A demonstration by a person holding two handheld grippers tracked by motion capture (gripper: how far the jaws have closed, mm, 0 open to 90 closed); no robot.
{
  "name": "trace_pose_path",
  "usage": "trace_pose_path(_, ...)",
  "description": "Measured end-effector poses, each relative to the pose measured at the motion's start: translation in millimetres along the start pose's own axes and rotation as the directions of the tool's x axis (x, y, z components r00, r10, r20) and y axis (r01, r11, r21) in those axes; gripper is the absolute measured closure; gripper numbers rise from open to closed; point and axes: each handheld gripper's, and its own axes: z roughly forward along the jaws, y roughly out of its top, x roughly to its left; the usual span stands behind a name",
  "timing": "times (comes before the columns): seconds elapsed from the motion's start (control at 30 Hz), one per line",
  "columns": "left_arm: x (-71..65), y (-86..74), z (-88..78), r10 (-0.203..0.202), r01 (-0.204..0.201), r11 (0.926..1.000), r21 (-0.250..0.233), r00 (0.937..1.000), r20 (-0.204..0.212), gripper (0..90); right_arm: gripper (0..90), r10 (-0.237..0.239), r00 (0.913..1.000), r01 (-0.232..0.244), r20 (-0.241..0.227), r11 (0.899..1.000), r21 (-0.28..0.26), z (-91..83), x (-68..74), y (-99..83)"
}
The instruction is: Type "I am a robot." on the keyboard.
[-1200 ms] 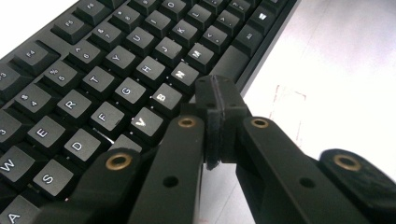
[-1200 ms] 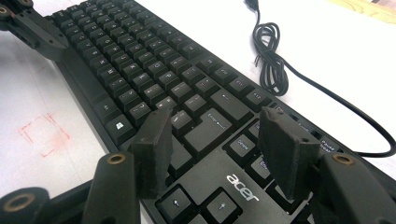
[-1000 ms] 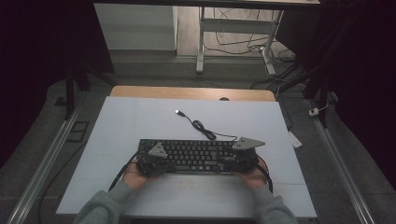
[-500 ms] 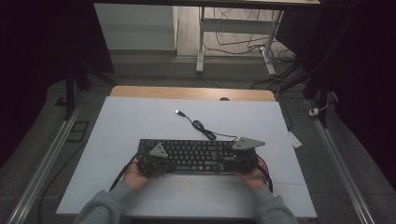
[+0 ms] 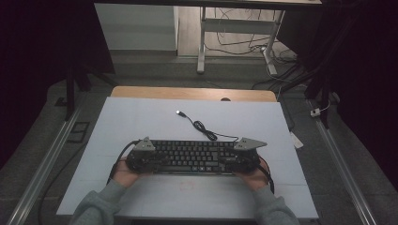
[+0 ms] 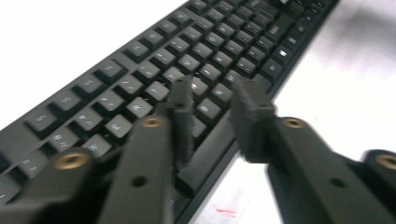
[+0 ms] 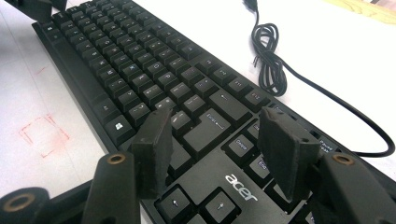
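Black keyboard (image 5: 192, 157) lies near worktop (image 5: 141, 117) front edge, cable (image 5: 202, 127) trailing toward back. Left gripper (image 6: 212, 105) fingers just opened, parted over front-row keys, gripping nothing. Right gripper (image 7: 219, 140) fingers open above Enter area. Best: lower gently, avoid dragging keys.

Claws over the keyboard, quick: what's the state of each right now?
Left claw: has just been opening, jaws apart over the keyboard's near edge, gripping nothing.
Right claw: open above the keys, holding nothing.
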Motion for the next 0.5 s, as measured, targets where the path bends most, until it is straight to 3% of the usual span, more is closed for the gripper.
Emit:
trace_pose_path(0.17,4.5,-0.8,-4.5,-0.029,0.029,0.9995,-0.013,0.9992,-0.027,51.9,45.5,0.0,1.0,0.0,0.001,1.0,0.004,-0.5,-0.4,0.0)
trace_pose_path(0.5,11.9,-1.9,-9.4,-0.076,0.074,0.997,-0.024,0.9951,-0.064,39.8,45.5,0.001,1.0,-0.001,-0.001,1.0,0.0,0.1,-0.3,-0.2)
